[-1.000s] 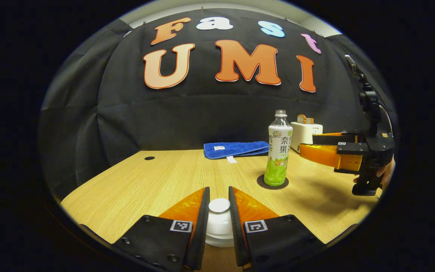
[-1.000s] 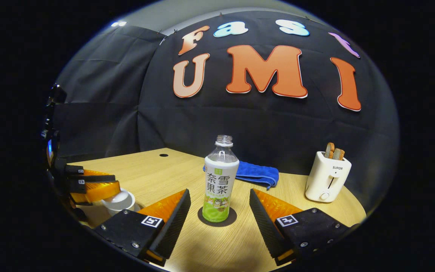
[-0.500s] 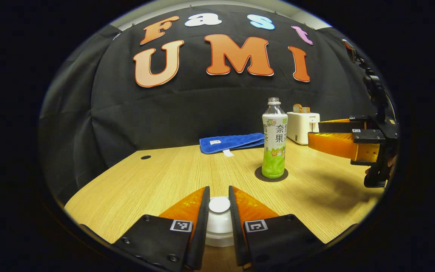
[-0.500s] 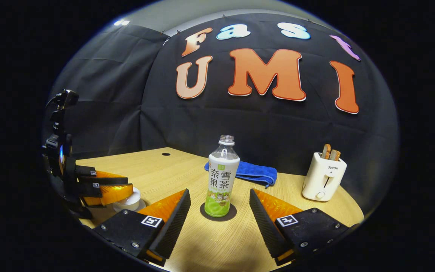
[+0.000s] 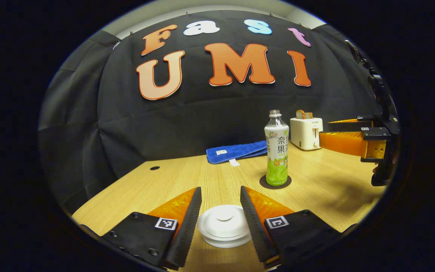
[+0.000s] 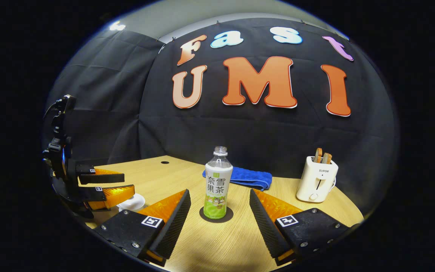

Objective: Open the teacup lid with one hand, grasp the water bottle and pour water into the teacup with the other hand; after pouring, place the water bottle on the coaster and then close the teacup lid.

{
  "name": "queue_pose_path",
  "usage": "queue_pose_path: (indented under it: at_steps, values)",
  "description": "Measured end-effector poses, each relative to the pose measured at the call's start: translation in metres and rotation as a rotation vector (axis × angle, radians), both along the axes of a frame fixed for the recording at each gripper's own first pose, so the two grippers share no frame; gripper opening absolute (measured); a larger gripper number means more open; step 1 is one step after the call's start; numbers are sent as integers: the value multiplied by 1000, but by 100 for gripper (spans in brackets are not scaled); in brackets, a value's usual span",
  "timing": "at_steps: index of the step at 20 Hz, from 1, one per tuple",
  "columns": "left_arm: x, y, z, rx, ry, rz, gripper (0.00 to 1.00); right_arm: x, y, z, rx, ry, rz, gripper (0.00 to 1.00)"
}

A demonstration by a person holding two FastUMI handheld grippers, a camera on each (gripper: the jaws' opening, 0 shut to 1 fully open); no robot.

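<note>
Left tool (image 5: 220,196) open at the bottom centre of the left gripper view, fingers spread to either side of the white teacup lid (image 5: 224,225) without touching it; lid seated flat on the teacup, low in the frame between the finger tips. Water bottle (image 5: 276,147) upright on a dark round coaster (image 5: 275,183), right of centre, uncapped, green liquid in its lower part. Right tool (image 6: 220,204) open at the bottom of the right gripper view, fingers wide apart and short of the bottle, which stands centred between them farther back on the wooden surface (image 6: 236,241). At the left edge of that view, the left tool again, above the white lid. White toaster (image 6: 316,179) with two slices at the right, blue towel (image 6: 249,178) folded behind the bottle against the black wall.
</note>
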State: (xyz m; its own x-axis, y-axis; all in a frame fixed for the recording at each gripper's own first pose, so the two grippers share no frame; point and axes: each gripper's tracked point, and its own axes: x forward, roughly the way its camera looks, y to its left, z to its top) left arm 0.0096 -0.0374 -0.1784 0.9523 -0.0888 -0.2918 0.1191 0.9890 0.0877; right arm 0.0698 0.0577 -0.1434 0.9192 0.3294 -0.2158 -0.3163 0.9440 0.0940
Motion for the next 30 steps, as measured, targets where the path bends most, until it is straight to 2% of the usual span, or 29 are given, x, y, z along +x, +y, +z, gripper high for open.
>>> queue_pose_path:
  at_steps: [4, 5, 6, 7, 9, 11, 12, 13, 14, 16, 17, 19, 20, 21, 26, 27, 28, 30]
  values:
    - [1, 6, 45, -50, -102, 41, 90, -6, -10, 21, 21, -26, -35, 94]
    - [1, 6, 55, -64, -123, 48, 87, -8, -13, 28, 20, -38, -48, 94]
    - [1, 9, 64, -73, -141, 54, 89, -9, -17, 35, 17, -53, -62, 94]
    - [0, 10, 77, -83, -165, 60, 96, -10, -19, 43, 13, -70, -74, 94]
    - [0, 20, 98, -84, -208, 90, 93, -13, -27, 56, 6, -93, -114, 94]
    - [-2, 22, 119, -104, -239, 95, 96, -15, -30, 70, 8, -117, -135, 94]
    - [-2, 25, 126, -120, -250, 98, 92, -17, -29, 77, 12, -128, -139, 94]
    - [-3, 27, 133, -132, -259, 102, 92, -18, -30, 80, 13, -130, -144, 94]
    - [-4, 32, 139, -127, -264, 111, 96, -19, -31, 82, 11, -130, -151, 94]
    - [-5, 39, 151, -105, -281, 131, 96, -21, -31, 85, 1, -130, -162, 94]
    - [-6, 39, 156, -108, -293, 135, 93, -21, -31, 86, -6, -129, -166, 94]
    - [-9, 38, 167, -122, -314, 134, 96, -24, -31, 86, -16, -123, -168, 94]
    - [-9, 38, 170, -123, -324, 135, 92, -24, -31, 86, -20, -120, -168, 94]
    - [-10, 38, 173, -121, -328, 137, 96, -25, -32, 86, -25, -117, -170, 94]
    - [-11, 38, 184, -133, -339, 140, 96, -30, -41, 92, -38, -128, -191, 95]
    - [-11, 39, 184, -132, -337, 142, 93, -31, -43, 93, -39, -129, -193, 95]
    - [-11, 40, 184, -129, -333, 143, 96, -32, -44, 94, -40, -127, -195, 95]
    - [-12, 39, 185, -124, -333, 142, 96, -31, -47, 93, -38, -126, -202, 95]
